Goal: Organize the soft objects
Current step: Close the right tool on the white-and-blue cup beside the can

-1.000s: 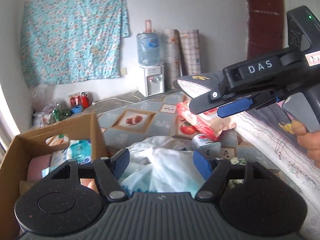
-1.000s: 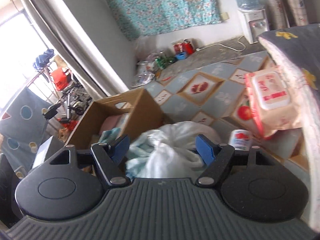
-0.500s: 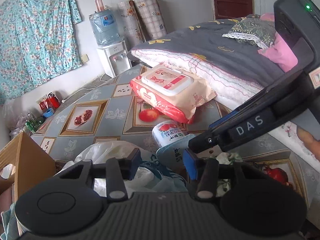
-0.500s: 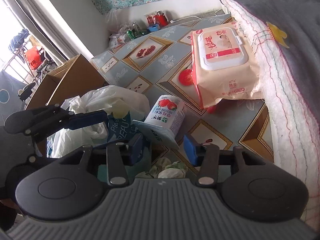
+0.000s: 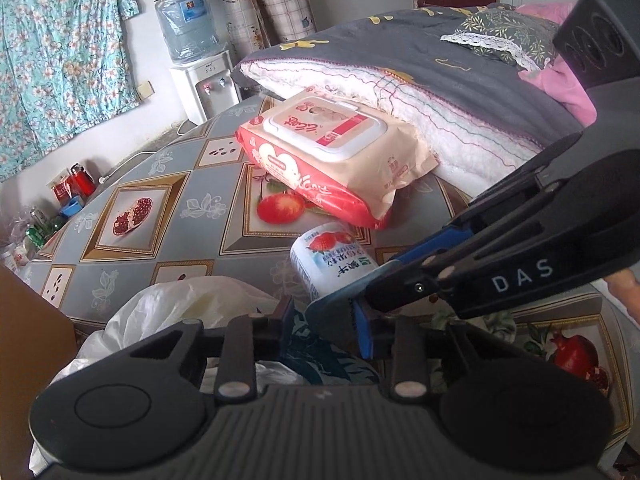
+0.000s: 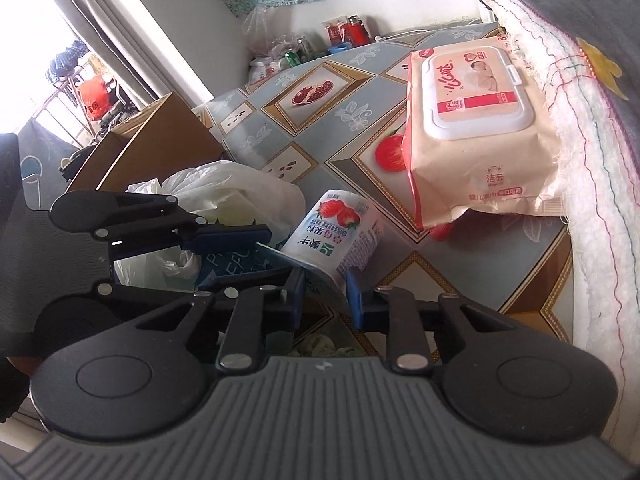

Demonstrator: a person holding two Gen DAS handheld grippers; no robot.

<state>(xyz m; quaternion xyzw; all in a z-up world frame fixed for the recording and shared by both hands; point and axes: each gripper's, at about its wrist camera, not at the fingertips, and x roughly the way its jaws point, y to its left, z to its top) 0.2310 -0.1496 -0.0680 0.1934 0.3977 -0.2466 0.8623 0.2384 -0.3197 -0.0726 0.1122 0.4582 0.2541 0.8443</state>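
Observation:
A flat teal-blue pouch point(image 5: 340, 304) lies against a white plastic bag point(image 5: 180, 308) on the patterned mat. My left gripper point(image 5: 326, 330) and my right gripper point(image 6: 324, 296) both pinch this pouch point(image 6: 288, 268) from opposite sides. The right gripper also shows in the left wrist view point(image 5: 360, 296), and the left gripper in the right wrist view point(image 6: 244, 252). A white strawberry-print carton point(image 5: 332, 256) lies just behind the pouch. A pink wet-wipes pack point(image 5: 332, 152) leans on the folded bedding.
A cardboard box point(image 6: 148, 140) stands left of the plastic bag. Folded grey and white bedding point(image 5: 440, 92) fills the right side. A water dispenser point(image 5: 200, 72) and rolled mats stand by the far wall. Small green cloth scraps point(image 6: 320, 346) lie under my right gripper.
Both grippers have swung from the box and bag toward the carton, dropped lower and narrowed their jaws onto the teal pouch.

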